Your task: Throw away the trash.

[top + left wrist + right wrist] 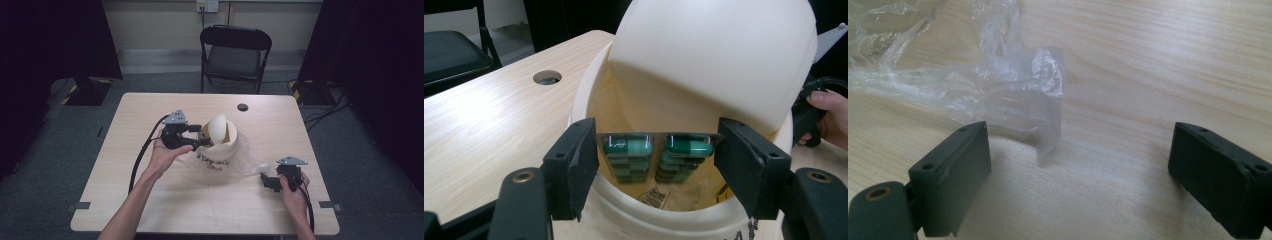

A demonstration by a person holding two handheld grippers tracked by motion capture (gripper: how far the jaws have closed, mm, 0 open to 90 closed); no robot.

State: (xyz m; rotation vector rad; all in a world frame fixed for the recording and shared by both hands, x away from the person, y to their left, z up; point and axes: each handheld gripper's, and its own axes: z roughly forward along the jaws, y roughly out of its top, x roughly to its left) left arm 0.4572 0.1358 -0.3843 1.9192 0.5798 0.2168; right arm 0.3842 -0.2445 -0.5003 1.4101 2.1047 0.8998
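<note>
A person seated at a pale wooden table (150, 200) works with two hand-held black two-jaw grippers. The left gripper (656, 150), held over the middle of the table, is clamped on the two side edges of a foil blister sheet of green capsules (658, 155), with one jaw on each edge. The sheet hangs upright just inside the mouth of a cream-coloured round plastic bin (218, 150), at its near rim. The bin's domed cream swing lid (719, 60) is tipped open above and behind the sheet. A scrap of printed paper (655, 196) lies at the bottom of the bin, below the capsules. In the high view the left hand (162, 155) grips the tool just beside the bin's left side, and dark and red lettering shows on the bin's front wall.

The right gripper (1078, 170) rests low near the table's right front edge, well apart from the bin, its jaws spread wide with nothing between them. Crumpled clear plastic film (973, 85) lies on the wood just ahead of those jaws, trailing from the foot of the bin.

A round cable hole (242, 107) marks the far side of the tabletop. A black folding chair (235, 55) stands beyond it against the wall.
</note>
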